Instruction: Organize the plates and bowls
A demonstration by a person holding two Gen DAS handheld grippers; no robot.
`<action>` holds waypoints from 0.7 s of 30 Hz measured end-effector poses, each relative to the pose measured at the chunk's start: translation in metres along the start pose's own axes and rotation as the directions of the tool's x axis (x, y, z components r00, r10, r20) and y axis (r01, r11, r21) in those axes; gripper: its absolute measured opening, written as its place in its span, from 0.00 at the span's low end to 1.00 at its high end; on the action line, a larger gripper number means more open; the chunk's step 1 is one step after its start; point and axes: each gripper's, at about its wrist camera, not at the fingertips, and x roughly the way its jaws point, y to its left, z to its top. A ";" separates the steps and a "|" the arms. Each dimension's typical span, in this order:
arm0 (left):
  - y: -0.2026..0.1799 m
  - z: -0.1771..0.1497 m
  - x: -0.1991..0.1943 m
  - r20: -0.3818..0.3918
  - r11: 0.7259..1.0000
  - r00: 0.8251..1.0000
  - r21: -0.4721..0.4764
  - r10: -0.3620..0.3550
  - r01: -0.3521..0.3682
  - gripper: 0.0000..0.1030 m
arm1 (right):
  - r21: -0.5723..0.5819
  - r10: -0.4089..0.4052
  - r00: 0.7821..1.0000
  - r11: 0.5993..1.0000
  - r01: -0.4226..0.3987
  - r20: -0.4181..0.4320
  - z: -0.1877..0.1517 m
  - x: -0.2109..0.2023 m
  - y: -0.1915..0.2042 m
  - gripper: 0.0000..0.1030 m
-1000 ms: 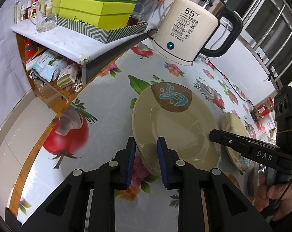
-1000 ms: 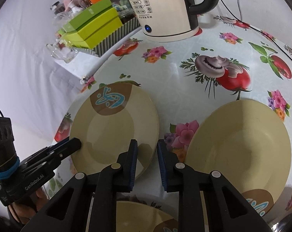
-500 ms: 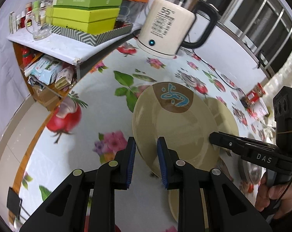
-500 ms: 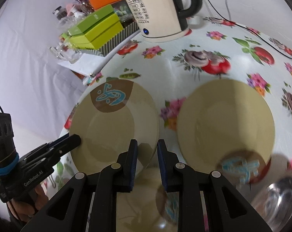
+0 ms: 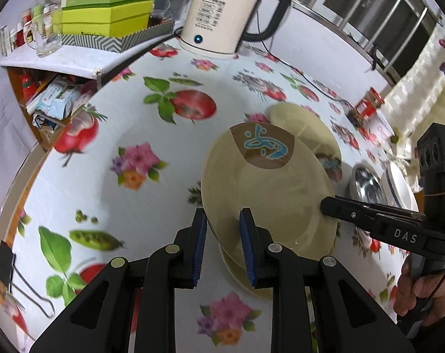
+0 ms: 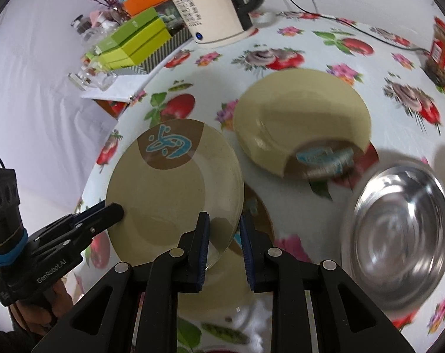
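You carry the plate (image 5: 266, 194) pinched at opposite rims by both the left gripper (image 5: 222, 235) and the right gripper (image 6: 222, 235), so uneven pulling could drop it onto the plates (image 6: 299, 117) beside it.

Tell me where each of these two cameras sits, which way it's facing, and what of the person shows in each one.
Left wrist: on the left gripper, looking down along its fingers at the held plate and floral tablecloth; right gripper and a hand show at right.
Right wrist: on the right gripper, looking down at the same plate, a second plate and a steel bowl; left gripper enters lower left.
Shared: held plate, kettle, green boxes.
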 end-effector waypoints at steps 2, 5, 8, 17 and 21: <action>-0.004 -0.005 0.000 -0.012 1.000 1.000 0.010 -0.002 0.002 0.23 | 0.010 -0.004 1.000 1.000 0.004 -0.004 -0.008 -0.002 -0.003 0.20; -0.008 -0.010 0.001 -0.024 1.000 1.000 0.021 0.002 -0.001 0.23 | 0.019 -0.010 1.000 1.000 0.010 -0.013 -0.018 -0.004 -0.006 0.20; -0.012 -0.015 0.002 -0.035 1.000 0.999 0.030 0.001 0.000 0.23 | 0.027 -0.014 1.000 1.000 0.015 -0.020 -0.026 -0.005 -0.008 0.21; -0.021 -0.021 0.006 -0.051 0.998 0.999 0.067 0.015 -0.012 0.23 | 0.042 -0.027 0.999 0.999 0.028 -0.027 -0.036 -0.007 -0.016 0.21; -0.022 -0.022 0.008 -0.062 0.997 0.998 0.073 0.021 -0.017 0.23 | 0.044 -0.033 0.999 0.998 0.035 -0.033 -0.037 -0.004 -0.018 0.22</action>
